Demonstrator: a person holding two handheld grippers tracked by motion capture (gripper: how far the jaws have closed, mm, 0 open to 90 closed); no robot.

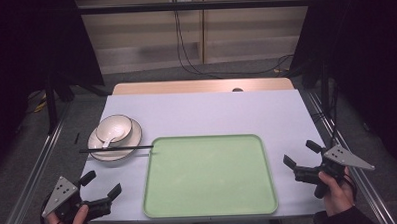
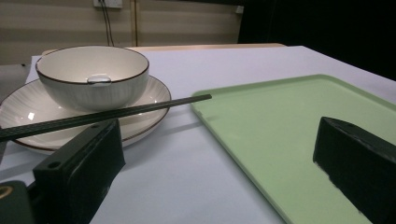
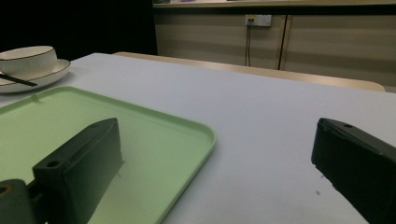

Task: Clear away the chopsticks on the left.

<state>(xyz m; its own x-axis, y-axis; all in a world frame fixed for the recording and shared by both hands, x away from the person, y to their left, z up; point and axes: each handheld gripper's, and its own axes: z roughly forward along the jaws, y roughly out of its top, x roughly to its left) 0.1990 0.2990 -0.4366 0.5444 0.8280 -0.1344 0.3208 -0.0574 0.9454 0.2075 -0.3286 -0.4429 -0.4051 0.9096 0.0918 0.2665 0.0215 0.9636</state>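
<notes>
A white bowl [image 1: 114, 129] with a dark rim sits on a white plate [image 1: 132, 143] at the table's left, a white spoon [image 1: 109, 140] resting inside it. Black chopsticks [image 1: 116, 149] lie across the plate, their tips reaching the rim of a pale green tray [image 1: 209, 175] that is bare. My left gripper [image 1: 101, 185] hovers at the near left corner, open and holding nothing, its jaws pointing toward the plate [image 2: 154, 93] and chopsticks [image 2: 112, 114]. My right gripper [image 1: 299, 155] is open right of the tray [image 3: 140, 135], nothing between its jaws.
The table [image 1: 206, 111] has a white top with a wooden strip at its far edge. Metal rails run along both sides. Cables hang down the back wall. The bowl [image 3: 28, 56] shows far left in the right gripper view.
</notes>
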